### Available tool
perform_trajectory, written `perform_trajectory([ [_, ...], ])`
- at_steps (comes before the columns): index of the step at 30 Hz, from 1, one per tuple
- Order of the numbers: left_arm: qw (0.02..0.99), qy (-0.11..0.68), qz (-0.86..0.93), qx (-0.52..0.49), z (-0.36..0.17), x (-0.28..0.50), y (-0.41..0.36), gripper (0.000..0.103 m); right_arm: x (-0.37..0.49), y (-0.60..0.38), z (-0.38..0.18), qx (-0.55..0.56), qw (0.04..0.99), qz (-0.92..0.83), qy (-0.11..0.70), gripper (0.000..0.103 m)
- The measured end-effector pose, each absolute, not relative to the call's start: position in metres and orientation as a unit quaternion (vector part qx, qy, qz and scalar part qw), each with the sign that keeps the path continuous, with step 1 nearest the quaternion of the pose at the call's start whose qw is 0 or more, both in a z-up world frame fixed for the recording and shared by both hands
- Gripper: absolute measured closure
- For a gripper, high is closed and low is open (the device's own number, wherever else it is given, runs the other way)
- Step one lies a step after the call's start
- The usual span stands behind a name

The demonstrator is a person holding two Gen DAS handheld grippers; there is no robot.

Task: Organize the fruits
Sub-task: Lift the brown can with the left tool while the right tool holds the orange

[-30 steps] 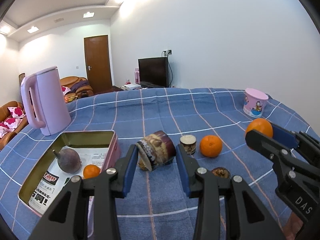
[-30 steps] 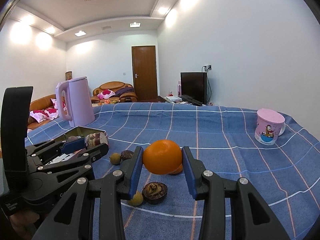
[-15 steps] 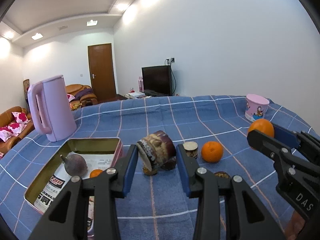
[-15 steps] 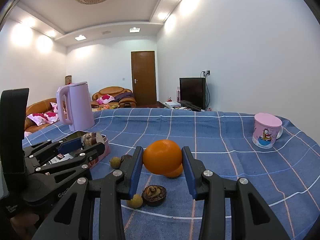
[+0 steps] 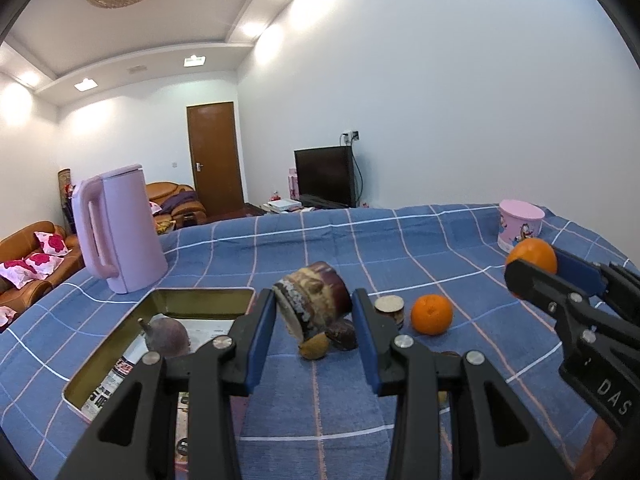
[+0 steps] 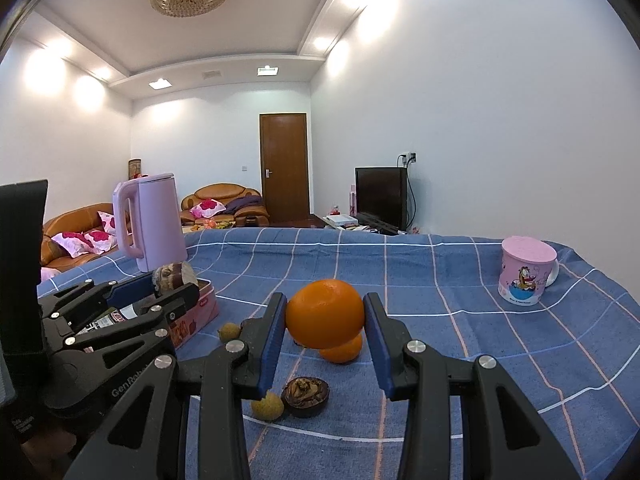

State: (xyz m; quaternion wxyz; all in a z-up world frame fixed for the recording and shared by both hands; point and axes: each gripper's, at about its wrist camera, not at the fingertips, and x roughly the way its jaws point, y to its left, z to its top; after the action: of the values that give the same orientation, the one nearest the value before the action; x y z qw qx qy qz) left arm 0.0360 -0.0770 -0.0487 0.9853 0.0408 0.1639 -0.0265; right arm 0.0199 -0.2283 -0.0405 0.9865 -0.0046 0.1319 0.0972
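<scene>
My left gripper point(image 5: 314, 308) is shut on a dark purple-brown cut fruit piece point(image 5: 312, 300), held above the blue checked cloth just right of the open tin box point(image 5: 176, 300). The box holds a purple fruit point(image 5: 166, 336). My right gripper point(image 6: 325, 314) is shut on an orange point(image 6: 325, 314), held above the cloth; it also shows in the left wrist view point(image 5: 531, 258). A second orange point(image 5: 432, 314) lies on the cloth, half hidden behind the held one in the right wrist view point(image 6: 344, 350).
A pink kettle point(image 5: 120, 236) stands behind the box. A pink cartoon mug point(image 6: 526, 274) sits far right. Small yellow-brown fruits point(image 6: 267, 406), a dark cut half point(image 6: 306, 396) and a cut slice point(image 5: 390, 306) lie on the cloth near the grippers.
Both grippers have risen and tilted up, each keeping its fruit. The small orange fruit in the box is now hidden behind my left finger.
</scene>
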Motion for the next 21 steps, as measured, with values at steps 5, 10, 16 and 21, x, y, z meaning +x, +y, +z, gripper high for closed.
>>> perform_trajectory([
  [5,0.986,0.162,-0.019,0.04,-0.048,0.036,-0.074,0.062,0.017,-0.229,-0.04,-0.005,0.987,0.096,0.129,0.062],
  [10,0.986,0.162,-0.014,0.039,-0.049,0.037,-0.07,0.062,0.017,-0.226,-0.04,-0.01,0.987,0.094,0.13,0.062],
  [16,0.985,0.167,-0.012,0.038,-0.049,0.038,-0.066,0.062,0.018,-0.224,-0.04,-0.014,0.987,0.093,0.134,0.062],
  [21,0.985,0.17,-0.01,0.037,-0.049,0.038,-0.061,0.062,0.019,-0.221,-0.039,-0.018,0.986,0.094,0.138,0.062],
])
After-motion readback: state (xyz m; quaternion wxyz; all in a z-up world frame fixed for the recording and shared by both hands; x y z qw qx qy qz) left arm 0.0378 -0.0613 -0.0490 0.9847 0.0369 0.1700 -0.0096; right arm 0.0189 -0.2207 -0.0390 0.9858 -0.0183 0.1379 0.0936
